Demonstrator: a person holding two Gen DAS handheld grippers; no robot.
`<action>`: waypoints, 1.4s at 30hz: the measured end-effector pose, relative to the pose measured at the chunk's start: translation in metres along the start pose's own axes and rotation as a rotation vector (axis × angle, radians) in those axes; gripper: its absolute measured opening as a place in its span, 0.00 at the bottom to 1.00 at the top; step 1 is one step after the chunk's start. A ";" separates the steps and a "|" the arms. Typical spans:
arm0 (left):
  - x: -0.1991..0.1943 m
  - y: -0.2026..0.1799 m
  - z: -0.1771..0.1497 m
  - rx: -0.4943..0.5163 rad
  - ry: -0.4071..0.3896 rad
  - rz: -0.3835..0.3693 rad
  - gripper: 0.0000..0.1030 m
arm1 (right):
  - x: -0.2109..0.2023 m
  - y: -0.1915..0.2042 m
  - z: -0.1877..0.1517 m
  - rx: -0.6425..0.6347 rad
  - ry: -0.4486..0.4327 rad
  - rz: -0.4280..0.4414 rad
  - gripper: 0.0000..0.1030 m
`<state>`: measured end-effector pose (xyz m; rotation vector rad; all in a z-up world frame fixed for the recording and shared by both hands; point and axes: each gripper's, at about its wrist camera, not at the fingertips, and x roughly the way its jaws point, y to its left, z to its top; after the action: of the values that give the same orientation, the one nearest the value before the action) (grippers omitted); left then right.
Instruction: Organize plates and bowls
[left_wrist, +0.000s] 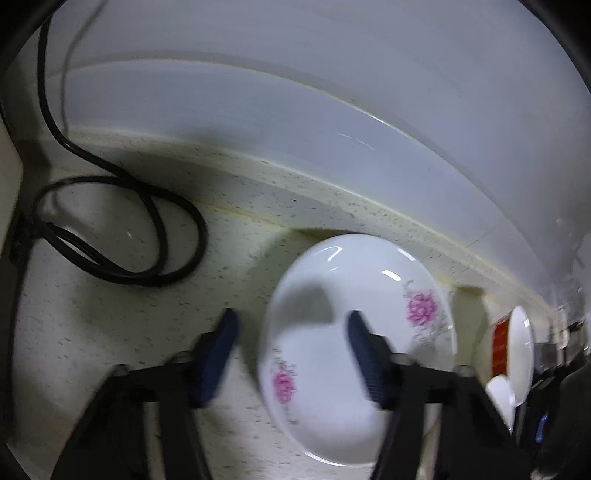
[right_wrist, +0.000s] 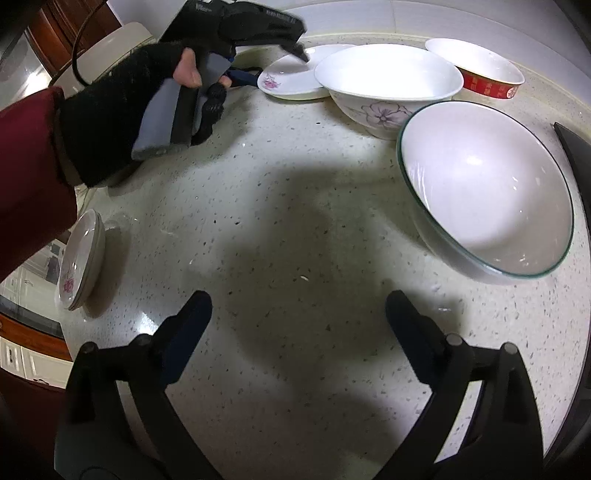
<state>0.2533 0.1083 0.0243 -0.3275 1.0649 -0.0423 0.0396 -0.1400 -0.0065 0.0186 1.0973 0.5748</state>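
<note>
A small white plate with pink flowers (left_wrist: 332, 369) lies on the speckled counter near the wall. My left gripper (left_wrist: 291, 315) straddles its left rim: one blue pad hangs over the plate's inside, the other stands just outside the rim, and neither visibly presses on it. The right wrist view shows the same plate (right_wrist: 291, 79) at the back, with a person's gloved hand (right_wrist: 122, 110) holding the left gripper at it. My right gripper (right_wrist: 299, 306) stands wide open above bare counter, nothing between its fingers.
A large green-rimmed white bowl (right_wrist: 484, 188) sits right, behind it a floral bowl (right_wrist: 388, 85) and a red-banded bowl (right_wrist: 476, 70). A stack of small flowered plates (right_wrist: 81, 258) sits at the counter's left edge. A black cable (left_wrist: 122, 229) coils left of the plate.
</note>
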 end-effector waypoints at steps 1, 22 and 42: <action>0.000 0.001 -0.002 0.015 -0.004 0.002 0.32 | 0.000 0.000 0.000 -0.001 0.000 -0.002 0.94; -0.044 0.014 -0.069 0.145 0.001 0.073 0.26 | -0.003 -0.001 -0.007 0.046 0.012 -0.029 0.94; -0.119 0.020 -0.203 0.283 0.061 -0.019 0.38 | -0.024 -0.010 -0.025 0.156 -0.007 -0.028 0.94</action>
<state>0.0172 0.1007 0.0305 -0.0804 1.1003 -0.2194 0.0146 -0.1662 -0.0012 0.1404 1.1317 0.4628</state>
